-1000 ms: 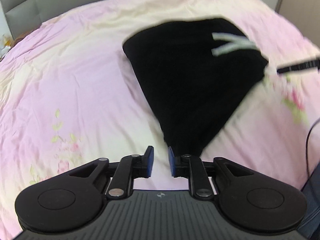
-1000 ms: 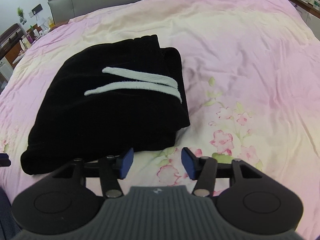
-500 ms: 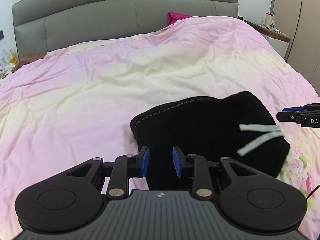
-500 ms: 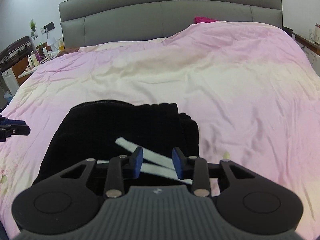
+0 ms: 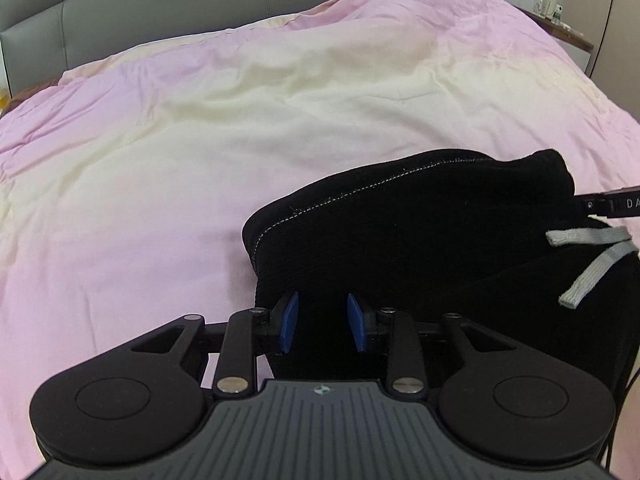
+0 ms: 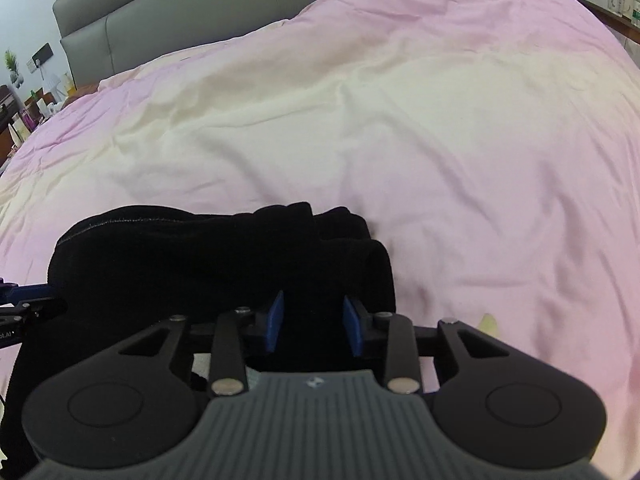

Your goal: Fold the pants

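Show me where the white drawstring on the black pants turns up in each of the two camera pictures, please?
Left wrist view: the white drawstring lies at the far right edge, on top of the black pants.
Right wrist view: it cannot be made out; the right gripper covers the near part of the pants.
Shared landmark: the grey headboard along the top of both pictures.

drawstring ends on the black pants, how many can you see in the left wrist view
2. Both lie on the right side of the folded black pants: the upper drawstring end runs sideways, the lower drawstring end slants down-left below it. The right wrist view shows none.
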Demonstrator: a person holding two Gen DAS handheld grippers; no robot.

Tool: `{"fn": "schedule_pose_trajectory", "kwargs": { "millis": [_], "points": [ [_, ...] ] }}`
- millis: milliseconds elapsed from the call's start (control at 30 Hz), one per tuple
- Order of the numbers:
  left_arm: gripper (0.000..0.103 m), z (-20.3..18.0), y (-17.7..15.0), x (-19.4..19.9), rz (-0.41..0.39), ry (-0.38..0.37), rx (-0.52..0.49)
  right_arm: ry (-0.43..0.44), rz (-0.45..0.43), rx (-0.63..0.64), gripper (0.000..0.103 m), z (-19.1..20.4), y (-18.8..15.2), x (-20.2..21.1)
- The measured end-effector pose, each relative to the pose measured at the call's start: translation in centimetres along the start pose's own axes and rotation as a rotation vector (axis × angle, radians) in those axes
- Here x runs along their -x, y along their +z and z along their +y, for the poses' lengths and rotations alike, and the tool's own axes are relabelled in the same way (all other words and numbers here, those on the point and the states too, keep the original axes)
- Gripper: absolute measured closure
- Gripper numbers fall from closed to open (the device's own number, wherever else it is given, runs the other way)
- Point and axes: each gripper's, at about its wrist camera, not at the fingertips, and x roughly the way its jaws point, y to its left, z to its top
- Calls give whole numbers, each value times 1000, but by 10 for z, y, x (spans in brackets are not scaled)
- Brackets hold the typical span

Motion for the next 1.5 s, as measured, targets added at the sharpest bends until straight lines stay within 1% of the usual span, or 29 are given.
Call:
{"fn": "schedule_pose_trajectory", "kwargs": {
  "millis": [33,67,100,133,167,200,233,267,300,367,433,500,600,633,700,867,967,1067,1133,1167,1200,1267,1400,1500],
  "points": [
    [66,2,0,4,-4,-10,7,8,5,1,74,-1,1,1],
    [63,4,2,10,-7,-15,10,18,11,-4,71,-2,1,4],
    [52,5,3,15,-6,-4,13,27,16,-10,65,-4,2,7],
    [46,6,5,20,-2,11,16,33,17,-12,61,-6,4,11],
    [38,8,4,27,-1,14,21,40,18,-13,51,-9,4,17],
    [34,10,4,33,4,5,27,49,20,-15,41,-12,4,23],
    [32,13,4,38,16,-6,36,65,22,-15,37,-15,3,30],
    [28,16,3,43,31,-19,53,83,27,-14,30,-19,2,36],
    [25,21,2,46,49,-48,84,98,40,-13,25,-23,-1,42],
    [23,32,-4,52,81,-106,154,128,79,-19,24,-32,-6,49],
    [20,40,-12,54,100,-145,204,147,108,-42,22,-41,-12,54],
    [20,47,-20,51,123,-176,255,197,146,-109,22,-56,-17,53],
    [20,62,-33,38,160,-272,396,276,207,-230,22,-75,-25,42],
    [20,66,-36,33,170,-289,432,283,222,-253,22,-79,-27,37],
    [17,71,-42,23,176,-317,478,294,253,-276,21,-84,-29,26],
    [12,82,-54,3,185,-402,556,386,287,-332,20,-96,-28,-2],
    [13,90,-60,-7,189,-467,597,449,296,-360,21,-99,-28,-20],
    [14,93,-64,-14,200,-504,634,513,295,-374,30,-98,-30,-35],
    [21,92,-62,-18,200,-526,652,543,291,-400,34,-100,-31,-42],
    [29,90,-62,-20,200,-541,664,551,290,-407,37,-101,-32,-44],
    [35,88,-61,-21,201,-555,674,555,288,-406,39,-101,-33,-43],
    [37,82,-58,-20,198,-529,665,556,285,-401,42,-100,-33,-41],
    [50,73,-52,-8,177,-471,632,518,272,-380,48,-90,-29,-30],
    [55,61,-44,3,160,-413,591,471,255,-353,51,-82,-26,-20]
  ]
}}
